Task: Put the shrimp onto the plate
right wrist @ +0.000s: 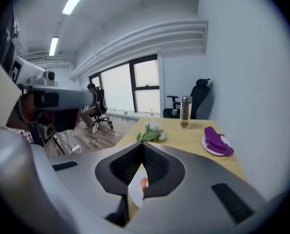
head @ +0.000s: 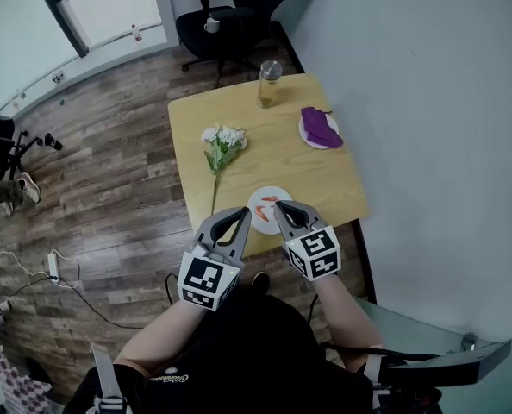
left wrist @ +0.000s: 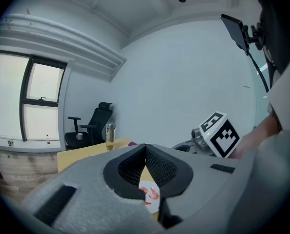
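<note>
Hovering at the near edge of the surface (head: 282, 158), the left tool (head: 237, 217) and the right tool (head: 284, 210) each have their jaw tips pressed together with nothing held. Just beyond and between them sits the white plate (head: 258, 195), with the orange shrimp (head: 270, 201) lying on it. Farther off, left of centre, lies a bunch of white flowers (head: 222, 138). To the far right a second plate (head: 307, 138) carries a purple cloth (head: 320, 124). At the far edge stands a bottle (head: 269, 84), with a black chair (head: 239, 7) on the floor beyond
</note>
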Demonstrator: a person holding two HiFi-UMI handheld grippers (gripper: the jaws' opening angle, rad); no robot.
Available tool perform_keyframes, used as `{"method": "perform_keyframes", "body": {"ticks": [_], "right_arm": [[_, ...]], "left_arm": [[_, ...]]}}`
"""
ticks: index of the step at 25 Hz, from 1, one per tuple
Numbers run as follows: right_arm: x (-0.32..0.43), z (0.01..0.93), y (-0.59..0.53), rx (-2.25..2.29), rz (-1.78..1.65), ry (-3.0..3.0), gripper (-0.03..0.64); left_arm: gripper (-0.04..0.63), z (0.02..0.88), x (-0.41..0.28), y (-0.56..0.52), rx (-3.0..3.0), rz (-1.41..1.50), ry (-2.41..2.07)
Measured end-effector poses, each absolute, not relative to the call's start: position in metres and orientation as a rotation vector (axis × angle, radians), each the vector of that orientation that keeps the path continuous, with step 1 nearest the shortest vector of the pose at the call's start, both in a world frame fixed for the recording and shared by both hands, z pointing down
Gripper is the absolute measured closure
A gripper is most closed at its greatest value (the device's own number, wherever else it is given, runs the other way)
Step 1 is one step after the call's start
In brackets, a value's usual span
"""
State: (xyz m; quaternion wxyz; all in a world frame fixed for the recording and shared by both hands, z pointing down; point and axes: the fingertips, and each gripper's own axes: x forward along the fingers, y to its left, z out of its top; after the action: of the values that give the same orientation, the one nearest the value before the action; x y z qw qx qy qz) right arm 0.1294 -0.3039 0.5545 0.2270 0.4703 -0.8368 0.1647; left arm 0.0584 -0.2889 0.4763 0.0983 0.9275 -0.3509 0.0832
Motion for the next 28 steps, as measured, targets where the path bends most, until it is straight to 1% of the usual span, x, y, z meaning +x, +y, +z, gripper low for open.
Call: {"method": "perform_keyframes", "body": {"ticks": [7, 13, 28], "right_arm": [[0.153, 0.478, -0.293, 1.580, 0.295, -2.424, 0.614], [0.165, 0.429, -0.274, 1.688, 0.117, -2.533, 0.615], [0.167, 0.406, -0.256, 1.751, 0.069, -2.581, 0.615]], "left_arm": [[0.592, 0.466, 0.069, -0.289, 2.769, 0.219, -1.027], [0.592, 0.456, 0.074, -0.289, 2.781, 0.202, -1.039], [0.592, 0.437, 0.076, -0.282, 2.813, 0.147, -1.037]]}}
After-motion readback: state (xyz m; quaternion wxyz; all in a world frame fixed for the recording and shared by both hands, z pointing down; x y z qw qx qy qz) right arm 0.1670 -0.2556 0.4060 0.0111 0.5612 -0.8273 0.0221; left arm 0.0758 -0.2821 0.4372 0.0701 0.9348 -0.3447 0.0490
